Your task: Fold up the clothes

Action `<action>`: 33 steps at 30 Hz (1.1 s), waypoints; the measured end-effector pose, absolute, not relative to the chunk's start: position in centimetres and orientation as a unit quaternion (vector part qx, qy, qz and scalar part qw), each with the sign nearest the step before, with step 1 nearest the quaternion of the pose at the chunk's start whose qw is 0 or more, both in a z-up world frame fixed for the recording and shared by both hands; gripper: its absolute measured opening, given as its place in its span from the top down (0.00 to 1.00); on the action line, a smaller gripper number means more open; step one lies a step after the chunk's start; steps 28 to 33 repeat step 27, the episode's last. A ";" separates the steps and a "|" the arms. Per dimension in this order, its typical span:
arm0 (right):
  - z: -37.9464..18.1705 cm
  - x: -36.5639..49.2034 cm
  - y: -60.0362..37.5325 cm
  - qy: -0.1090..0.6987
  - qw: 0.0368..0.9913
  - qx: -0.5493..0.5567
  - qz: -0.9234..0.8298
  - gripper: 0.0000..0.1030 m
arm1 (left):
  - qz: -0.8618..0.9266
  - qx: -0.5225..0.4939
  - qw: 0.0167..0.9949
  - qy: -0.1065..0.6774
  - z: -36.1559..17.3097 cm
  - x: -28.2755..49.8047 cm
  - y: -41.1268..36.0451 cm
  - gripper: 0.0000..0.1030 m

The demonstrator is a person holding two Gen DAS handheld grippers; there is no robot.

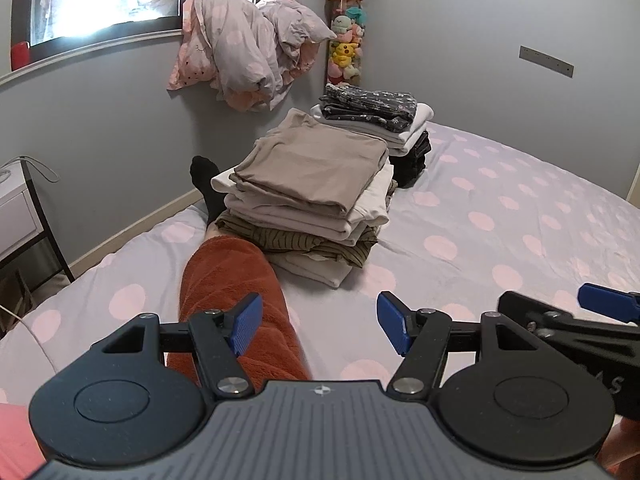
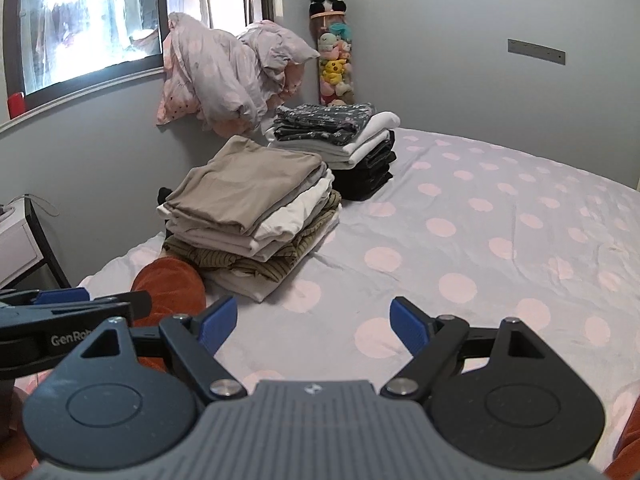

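Both tools are released and hold nothing: the left tool (image 1: 320, 326) and the right tool (image 2: 312, 326) hang with blue pads spread wide over the lilac bed sheet with pink dots (image 2: 480, 240). Ahead of them on that sheet stands the near stack of folded beige, white and olive striped clothes (image 1: 308, 196). Just behind it sits a second folded stack with a dark floral garment on top (image 1: 372, 112). A leg in rust-orange fleece trousers (image 1: 228, 280) lies touching the near stack's left side.

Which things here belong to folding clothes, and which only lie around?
Job: near stack of folded clothes; far stack of folded clothes; left hand-held gripper and right hand-held gripper, both open and empty.
Lying about: bundled duvet; plush toys; nightstand.
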State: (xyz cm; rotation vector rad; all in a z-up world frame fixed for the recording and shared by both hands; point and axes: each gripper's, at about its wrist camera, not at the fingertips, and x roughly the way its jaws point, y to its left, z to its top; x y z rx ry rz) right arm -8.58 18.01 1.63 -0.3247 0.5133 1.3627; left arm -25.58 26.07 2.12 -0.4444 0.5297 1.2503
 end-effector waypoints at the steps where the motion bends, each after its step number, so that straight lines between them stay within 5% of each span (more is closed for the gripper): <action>1: 1.6 -8.7 18.0 0.233 0.734 -0.150 0.620 0.17 | 0.574 -0.203 0.756 0.243 2.1 -25.6 26.0 0.28; 33: 1.4 -9.1 17.9 0.229 0.734 -0.161 0.619 0.17 | 0.575 -0.200 0.757 0.239 2.2 -25.5 25.7 0.28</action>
